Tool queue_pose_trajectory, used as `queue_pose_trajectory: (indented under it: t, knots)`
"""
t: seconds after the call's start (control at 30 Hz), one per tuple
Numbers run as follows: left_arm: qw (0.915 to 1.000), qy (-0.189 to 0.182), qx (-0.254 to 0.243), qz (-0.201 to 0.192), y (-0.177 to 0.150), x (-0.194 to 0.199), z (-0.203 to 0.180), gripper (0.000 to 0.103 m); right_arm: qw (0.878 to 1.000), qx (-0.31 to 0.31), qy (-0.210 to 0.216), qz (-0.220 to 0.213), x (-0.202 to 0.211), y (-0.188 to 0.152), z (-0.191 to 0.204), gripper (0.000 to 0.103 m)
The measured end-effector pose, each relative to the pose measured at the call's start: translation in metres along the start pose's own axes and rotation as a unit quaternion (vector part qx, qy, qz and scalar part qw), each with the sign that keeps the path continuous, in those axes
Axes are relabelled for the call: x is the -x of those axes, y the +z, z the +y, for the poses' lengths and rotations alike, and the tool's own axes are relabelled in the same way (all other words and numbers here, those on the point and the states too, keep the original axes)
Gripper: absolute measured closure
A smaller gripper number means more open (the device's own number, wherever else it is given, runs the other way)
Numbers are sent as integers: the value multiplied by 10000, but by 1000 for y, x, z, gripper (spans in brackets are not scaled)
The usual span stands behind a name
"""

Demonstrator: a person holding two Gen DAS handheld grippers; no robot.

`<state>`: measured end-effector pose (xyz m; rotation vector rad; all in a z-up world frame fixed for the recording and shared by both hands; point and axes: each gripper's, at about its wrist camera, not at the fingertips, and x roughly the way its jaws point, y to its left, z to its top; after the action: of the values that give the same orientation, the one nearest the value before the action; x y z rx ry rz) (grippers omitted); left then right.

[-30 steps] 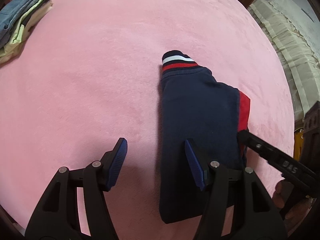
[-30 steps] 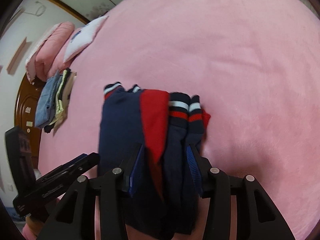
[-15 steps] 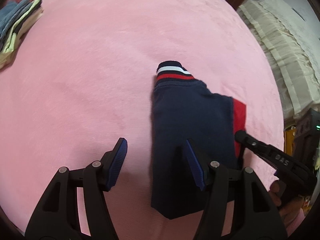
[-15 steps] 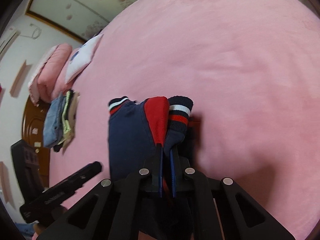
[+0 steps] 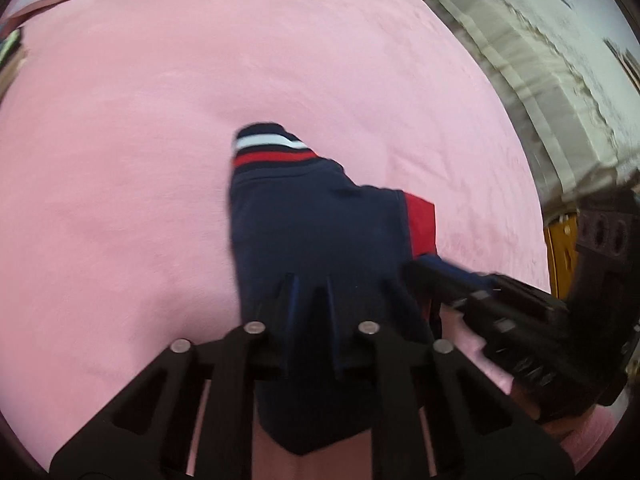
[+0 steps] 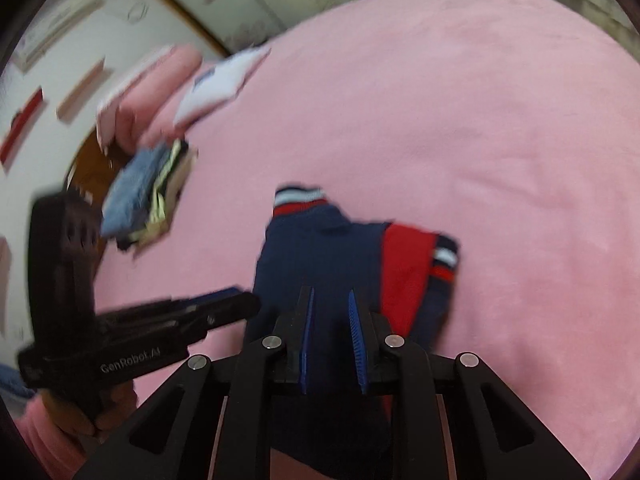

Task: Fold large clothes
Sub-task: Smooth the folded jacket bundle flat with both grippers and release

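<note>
My left tongs [image 5: 310, 292] are closing with the near edge of the folded navy garment [image 5: 320, 232] between the pads, and they already look clenched on the cloth. My right tongs [image 6: 330, 312] are opening, a fold of the same garment between the blue pads, apparently gripped. The garment hangs just above the pink bed [image 5: 140, 140], striped cuff [image 5: 268, 146] far end; folded clothes stack [image 6: 148, 192] lies well apart.

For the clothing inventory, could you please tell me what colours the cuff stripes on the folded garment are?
The cuff is navy with white and red stripes, clearest in the left wrist view.
</note>
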<state>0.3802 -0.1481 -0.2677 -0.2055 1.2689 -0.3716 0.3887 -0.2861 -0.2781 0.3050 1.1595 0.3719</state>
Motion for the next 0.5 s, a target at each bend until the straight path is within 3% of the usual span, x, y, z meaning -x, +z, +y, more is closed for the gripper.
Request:
queue_pose_trajectory:
  t: [0.07,0.1,0.13,0.2,0.33,0.4,0.5]
  knots:
    - [9993,291,-143,204,2,-17,-1,97,9996,90,-116,238,-21,-3,-2,88]
    - [9984,462,-234,214,2,-22,-2,102,9991,108,-253,320,-28,-6,-6,99]
    - [9978,516,-368,183,0,-26,-3,102,9983,87,-479,322,-33,-8,-10,103]
    - [9968,627,-496,84,-4,-28,-5,102,9982,-87,-548,225,-34,-11,-19,103]
    - [9962,785,-371,-45,-13,-17,-9,102,9912,-207,-1304,70,-20,-17,-24,103]
    - [9958,846,-330,-106,-22,-7,-10,102,9916,-454,-1213,-10,-8,-20,-30,103]
    - [9987,507,-104,-17,-38,9,-5,102,9963,-524,-678,-100,12,-26,-27,103]
